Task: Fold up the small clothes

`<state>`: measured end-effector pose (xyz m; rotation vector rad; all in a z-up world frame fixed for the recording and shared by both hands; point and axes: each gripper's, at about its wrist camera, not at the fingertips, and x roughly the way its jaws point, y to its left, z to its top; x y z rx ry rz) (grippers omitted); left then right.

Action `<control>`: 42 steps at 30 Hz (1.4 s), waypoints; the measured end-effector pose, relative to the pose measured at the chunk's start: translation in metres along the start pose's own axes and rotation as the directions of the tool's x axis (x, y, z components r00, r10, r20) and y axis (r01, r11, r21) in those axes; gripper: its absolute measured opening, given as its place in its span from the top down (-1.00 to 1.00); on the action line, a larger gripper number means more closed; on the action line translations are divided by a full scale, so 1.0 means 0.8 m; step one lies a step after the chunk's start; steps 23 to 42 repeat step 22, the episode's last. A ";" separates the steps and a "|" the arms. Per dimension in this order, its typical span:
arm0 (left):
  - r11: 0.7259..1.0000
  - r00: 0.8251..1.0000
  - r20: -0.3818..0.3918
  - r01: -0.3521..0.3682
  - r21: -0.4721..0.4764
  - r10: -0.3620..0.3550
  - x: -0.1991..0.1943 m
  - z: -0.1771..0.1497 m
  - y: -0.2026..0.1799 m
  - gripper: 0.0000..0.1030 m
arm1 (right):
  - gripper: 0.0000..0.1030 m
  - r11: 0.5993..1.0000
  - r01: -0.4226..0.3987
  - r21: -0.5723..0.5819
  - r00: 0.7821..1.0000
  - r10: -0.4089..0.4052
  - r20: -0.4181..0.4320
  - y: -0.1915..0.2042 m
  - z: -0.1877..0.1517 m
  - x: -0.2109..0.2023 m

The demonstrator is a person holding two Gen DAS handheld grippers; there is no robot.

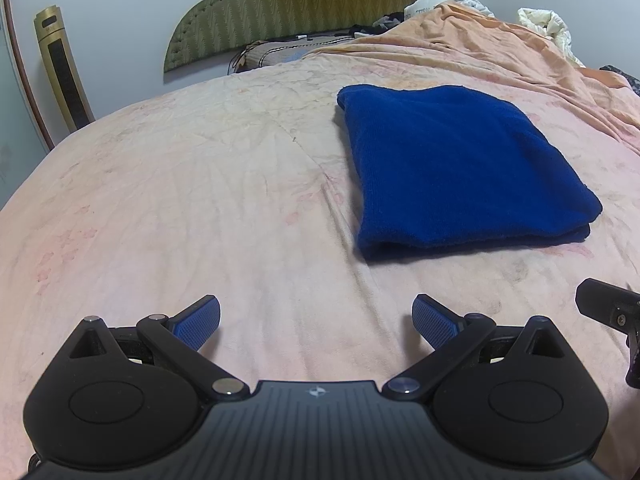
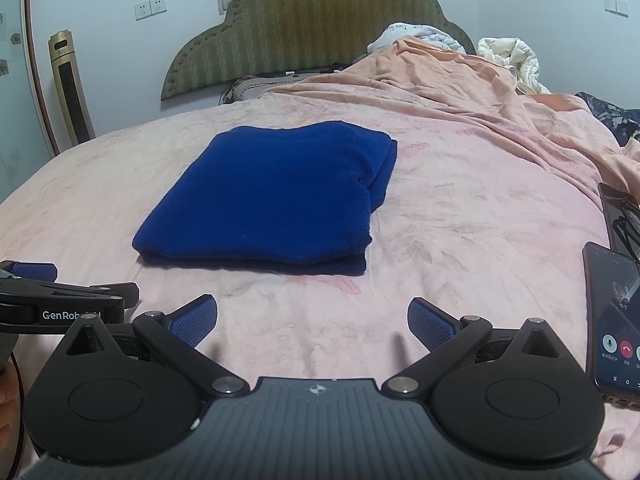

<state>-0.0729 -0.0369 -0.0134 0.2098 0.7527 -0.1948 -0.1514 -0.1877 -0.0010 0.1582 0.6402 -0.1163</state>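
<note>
at the far left, against the wall beyond the bed's left edge, a tall gold tower fan (image 2: pixel 71 92). ahead, past the bed's far edge, a green padded headboard (image 2: pixel 316 28). low at the left, the left gripper (image 1: pixel 316 322) hanging over the pink bedsheet (image 1: pixel 180 200) near the bed's near edge, blue pads (image 1: pixel 199 322) spread wide, released, nothing between them. in the middle of the bed, a folded blue garment (image 2: pixel 276 196) lying flat in a neat stacked rectangle, layered edges showing along its near and right sides, apart from both tools. just to the right of the left tool, the right gripper (image 2: pixel 313 322), likewise splayed and empty, above bare sheet short of the garment. toward the far right corner, a rumpled orange blanket (image 2: pixel 460 80) heaped over white bedding (image 2: pixel 508 56). at the bed's right edge, a phone (image 2: pixel 614 332) with a lit call screen, resting on the sheet.
</note>
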 end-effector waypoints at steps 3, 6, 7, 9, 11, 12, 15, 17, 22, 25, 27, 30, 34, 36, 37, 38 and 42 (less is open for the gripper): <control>1.000 1.000 0.004 -0.003 0.006 0.003 -0.002 0.000 -0.001 -1.00 | -0.99 1.000 -0.003 0.002 1.000 0.003 0.003 0.000 -0.001 0.000; 1.000 1.000 0.008 -0.002 0.003 0.002 -0.003 0.000 -0.001 -1.00 | -0.99 1.000 -0.002 0.001 1.000 0.002 0.002 0.000 -0.001 -0.001; 1.000 1.000 0.007 -0.002 0.003 0.002 -0.004 0.000 -0.001 -1.00 | -0.99 1.000 -0.002 0.001 1.000 0.002 0.003 0.001 -0.001 -0.001; 1.000 1.000 0.009 -0.002 0.002 0.002 -0.004 0.000 -0.001 -1.00 | -0.99 1.000 -0.003 0.002 1.000 0.003 0.002 0.001 -0.001 0.000; 1.000 1.000 0.007 -0.003 0.001 0.003 -0.004 0.000 -0.002 -1.00 | -0.99 1.000 -0.004 0.001 1.000 0.004 0.003 0.000 -0.001 -0.001; 1.000 1.000 0.005 -0.001 0.000 0.001 -0.004 0.000 -0.002 -1.00 | -0.99 1.000 -0.003 0.001 1.000 0.003 0.002 0.000 -0.001 -0.001; 1.000 1.000 0.007 0.005 -0.001 -0.005 -0.005 0.001 -0.004 -1.00 | -0.99 1.000 -0.006 -0.001 1.000 0.006 -0.001 0.001 -0.002 -0.001; 1.000 1.000 0.022 0.006 0.006 -0.006 -0.008 0.002 -0.005 -1.00 | -0.99 1.000 -0.008 -0.006 1.000 0.008 -0.001 0.002 -0.002 -0.002; 0.999 0.998 0.055 0.029 0.018 -0.030 -0.012 0.007 -0.003 -1.00 | -0.99 1.000 -0.014 -0.012 1.000 0.014 -0.001 0.002 0.001 -0.005; 0.999 0.998 0.055 0.029 0.018 -0.030 -0.012 0.007 -0.003 -1.00 | -0.99 1.000 -0.014 -0.012 1.000 0.014 -0.001 0.002 0.001 -0.005; 0.999 0.998 0.055 0.029 0.018 -0.030 -0.012 0.007 -0.003 -1.00 | -0.99 1.000 -0.014 -0.012 1.000 0.014 -0.001 0.002 0.001 -0.005; 0.999 0.998 0.055 0.029 0.018 -0.030 -0.012 0.007 -0.003 -1.00 | -0.99 1.000 -0.014 -0.012 1.000 0.014 -0.001 0.002 0.001 -0.005; 0.999 0.998 0.055 0.029 0.018 -0.030 -0.012 0.007 -0.003 -1.00 | -0.99 1.000 -0.014 -0.012 1.000 0.014 -0.001 0.002 0.001 -0.005; 0.999 0.998 0.055 0.029 0.018 -0.030 -0.012 0.007 -0.003 -1.00 | -0.99 1.000 -0.014 -0.012 1.000 0.014 -0.001 0.002 0.001 -0.005; 0.999 0.998 0.055 0.029 0.018 -0.030 -0.012 0.007 -0.003 -1.00 | -0.99 1.000 -0.014 -0.012 1.000 0.014 -0.001 0.002 0.001 -0.005; 0.999 0.998 0.055 0.029 0.018 -0.030 -0.012 0.007 -0.003 -1.00 | -0.99 1.000 -0.014 -0.012 1.000 0.014 -0.001 0.002 0.001 -0.005; 0.999 0.998 0.055 0.029 0.018 -0.030 -0.012 0.007 -0.003 -1.00 | -0.99 1.000 -0.014 -0.012 1.000 0.014 -0.001 0.002 0.001 -0.005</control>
